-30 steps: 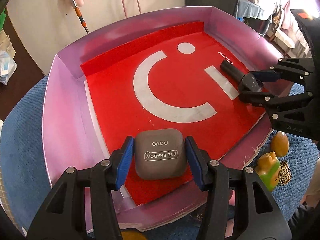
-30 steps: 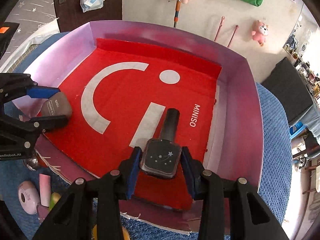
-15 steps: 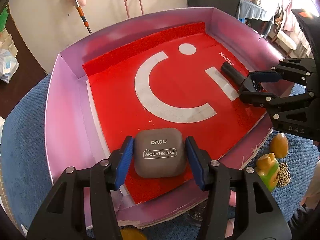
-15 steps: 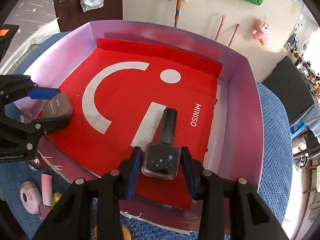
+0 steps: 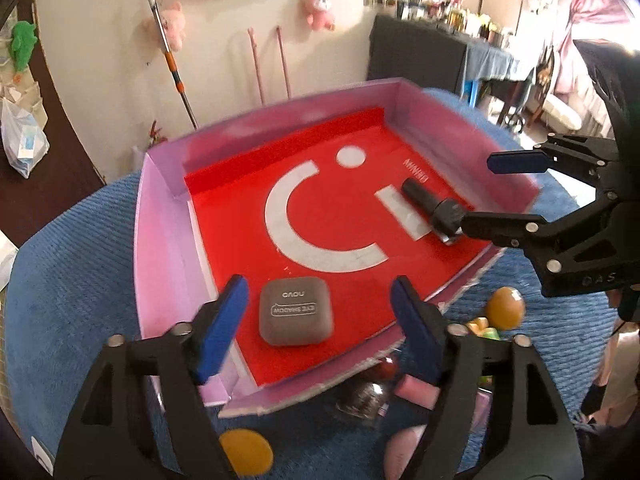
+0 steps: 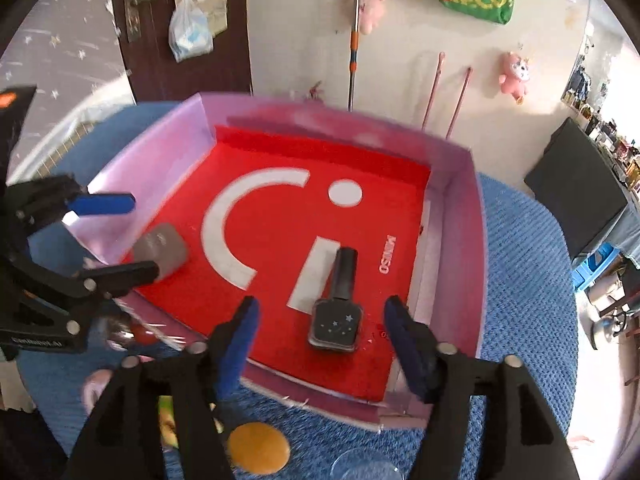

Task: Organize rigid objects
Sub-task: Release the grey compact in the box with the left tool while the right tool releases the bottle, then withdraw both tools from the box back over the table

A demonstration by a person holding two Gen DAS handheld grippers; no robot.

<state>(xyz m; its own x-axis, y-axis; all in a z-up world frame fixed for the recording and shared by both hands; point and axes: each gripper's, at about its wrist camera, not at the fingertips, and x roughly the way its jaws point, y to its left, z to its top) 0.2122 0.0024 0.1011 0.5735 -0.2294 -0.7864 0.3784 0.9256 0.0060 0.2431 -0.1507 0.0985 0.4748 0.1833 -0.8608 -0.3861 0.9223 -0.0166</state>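
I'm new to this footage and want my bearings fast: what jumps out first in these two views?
The red-lined box with its big white smiley mark fills the middle, sitting on a blue cloth. A grey eye shadow case lies near its front edge between the open left gripper, and a dark nail polish bottle lies on its side between the open right gripper; both jaws have just been opening.

My left gripper [image 5: 318, 320] and my right gripper [image 6: 320, 334] both point steeply downward, each with jaws that have just been opening and now stand wide, blue pads [image 5: 220, 330] touching nothing, my right gripper reaching in from the left one's right side.
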